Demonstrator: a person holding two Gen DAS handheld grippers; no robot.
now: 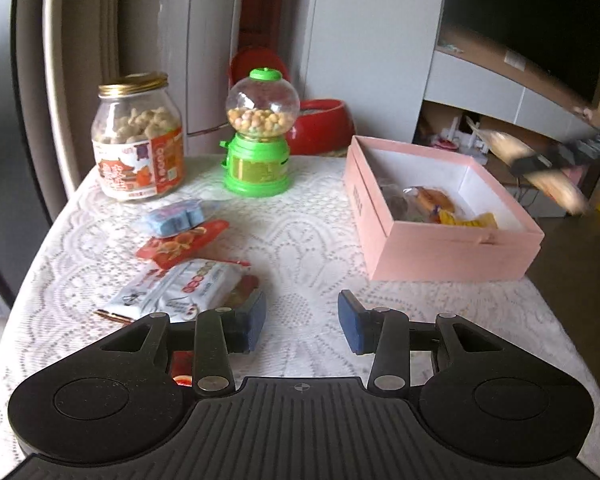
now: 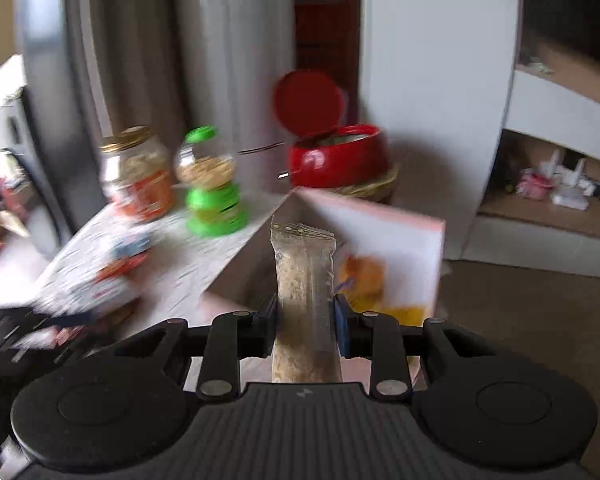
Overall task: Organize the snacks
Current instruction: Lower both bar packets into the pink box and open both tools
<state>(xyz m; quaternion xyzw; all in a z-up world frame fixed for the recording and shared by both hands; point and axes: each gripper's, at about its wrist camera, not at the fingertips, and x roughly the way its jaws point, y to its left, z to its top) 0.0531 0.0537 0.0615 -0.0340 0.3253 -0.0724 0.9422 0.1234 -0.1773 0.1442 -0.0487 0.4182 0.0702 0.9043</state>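
My left gripper (image 1: 302,322) is open low over the lace tablecloth (image 1: 300,240), nothing between its blue pads. Just left of it lie snack packets: a white one (image 1: 180,288), a red one (image 1: 182,242) and a blue one (image 1: 176,216). The pink box (image 1: 452,248) sits to the right with several wrapped snacks (image 1: 432,204) inside. My right gripper (image 2: 305,320) is shut on a clear-wrapped beige snack bar (image 2: 304,280), held upright above the near corner of the pink box (image 2: 380,232). The right gripper also shows blurred beyond the box in the left wrist view.
A glass jar of biscuits (image 1: 138,140) with a gold lid and a green candy dispenser (image 1: 260,136) stand at the back of the table. A red lidded pot (image 2: 340,156) sits behind them on a woven mat. Grey cabinets and a shelf lie beyond.
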